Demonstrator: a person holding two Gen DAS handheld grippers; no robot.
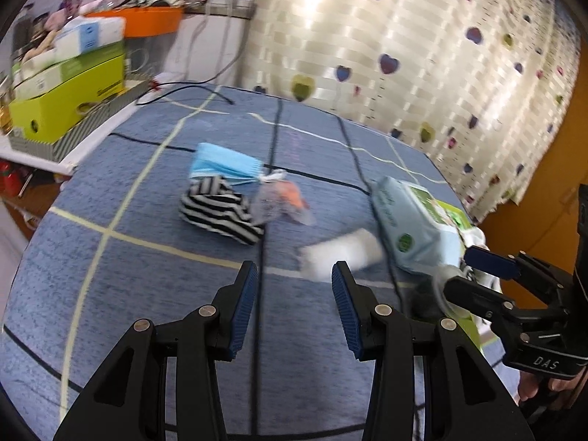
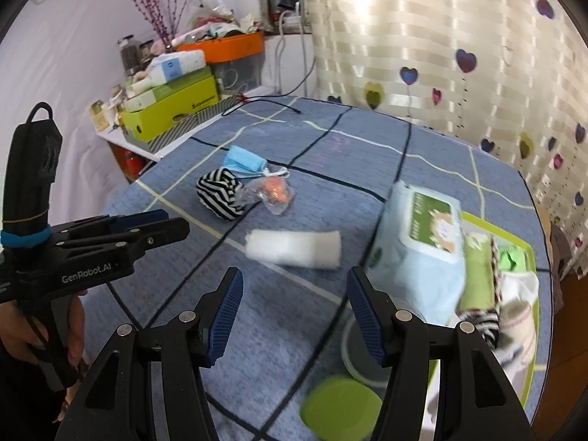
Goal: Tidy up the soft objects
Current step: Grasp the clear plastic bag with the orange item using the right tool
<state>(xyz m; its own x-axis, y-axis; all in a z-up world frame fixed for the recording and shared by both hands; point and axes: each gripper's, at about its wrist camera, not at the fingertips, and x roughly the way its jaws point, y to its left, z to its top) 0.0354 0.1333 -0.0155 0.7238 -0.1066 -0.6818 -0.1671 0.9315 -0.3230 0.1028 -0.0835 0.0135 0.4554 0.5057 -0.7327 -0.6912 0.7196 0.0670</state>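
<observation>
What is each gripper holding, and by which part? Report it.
Nothing is held. The left gripper and the right gripper both stand open over the blue cloth, nothing between their pads.

The white roll (image 1: 340, 255) is motion-blurred, and the wipes pack (image 2: 422, 242) hides part of the green tray (image 2: 529, 253).

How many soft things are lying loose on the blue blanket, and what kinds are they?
Stripy socks: 1, a rolled black-and-white bundle
Face masks: 1, blue
Clear plastic bags with something orange inside: 1
White rolled cloths: 1
Wet wipe packs: 1, leaning on the green tray
Total: 5
</observation>
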